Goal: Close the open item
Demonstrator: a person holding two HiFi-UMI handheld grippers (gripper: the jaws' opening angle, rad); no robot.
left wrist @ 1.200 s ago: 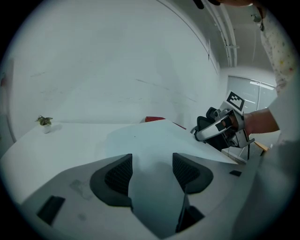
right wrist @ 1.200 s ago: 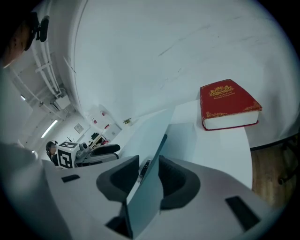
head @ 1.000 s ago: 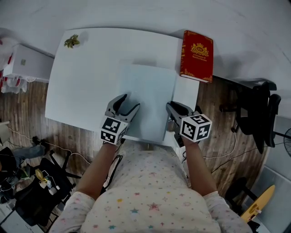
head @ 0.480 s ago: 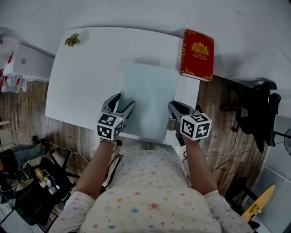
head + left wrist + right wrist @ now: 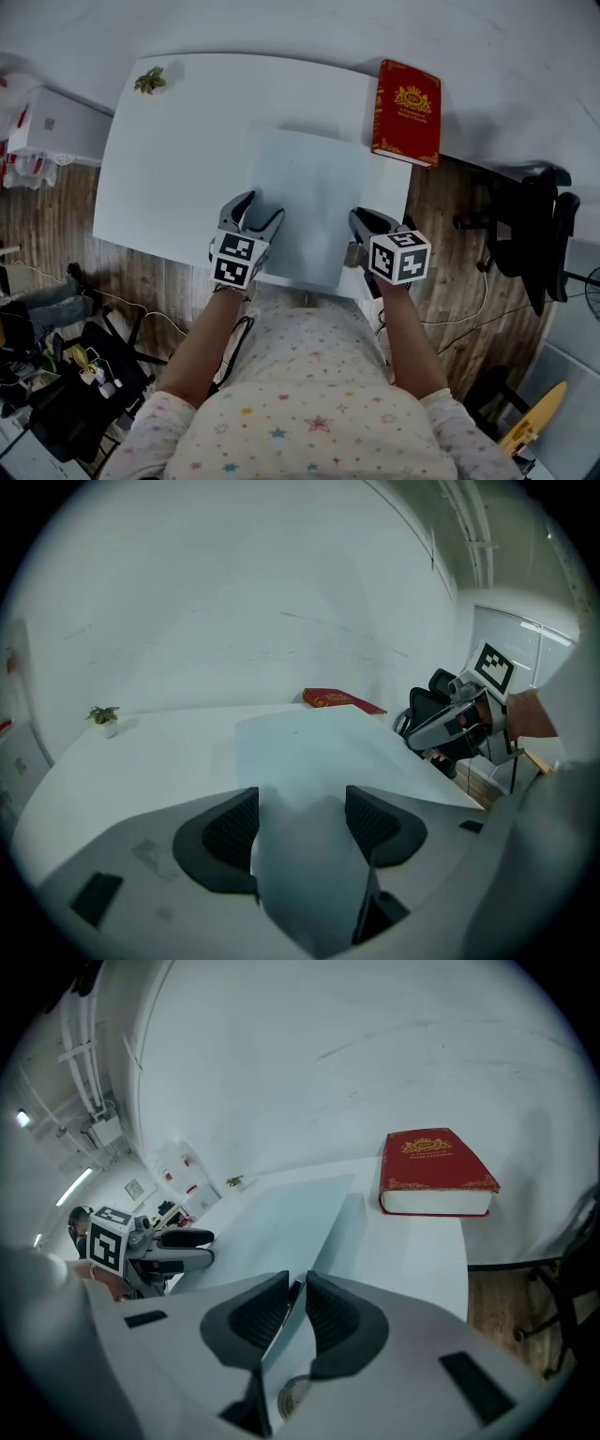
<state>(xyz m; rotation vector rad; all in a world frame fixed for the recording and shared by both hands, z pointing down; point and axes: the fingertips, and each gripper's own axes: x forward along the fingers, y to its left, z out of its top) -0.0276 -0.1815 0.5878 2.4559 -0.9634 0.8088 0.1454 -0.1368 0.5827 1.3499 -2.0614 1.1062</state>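
Note:
A pale blue-grey flat cover (image 5: 309,202), like a thin folder, lies in the middle of the white table (image 5: 178,159). My left gripper (image 5: 261,211) is at its near left corner, open, and the cover's edge (image 5: 309,752) runs between the spread jaws of that gripper (image 5: 300,808) without being pinched. At the cover's near right edge my right gripper (image 5: 361,220) is shut. In the right gripper view the thin edge (image 5: 281,1218) is clamped between the jaws of my right gripper (image 5: 298,1293) and lifted slightly off the table.
A closed red book (image 5: 406,112) with gold print lies at the table's far right corner. A small potted plant (image 5: 148,81) stands at the far left corner. A black office chair (image 5: 534,234) is to the right of the table, and the person's body is at the near edge.
My left gripper swung a little to the left and came back to the cover's near left corner. The right gripper has stayed where it was, clamped on the edge.

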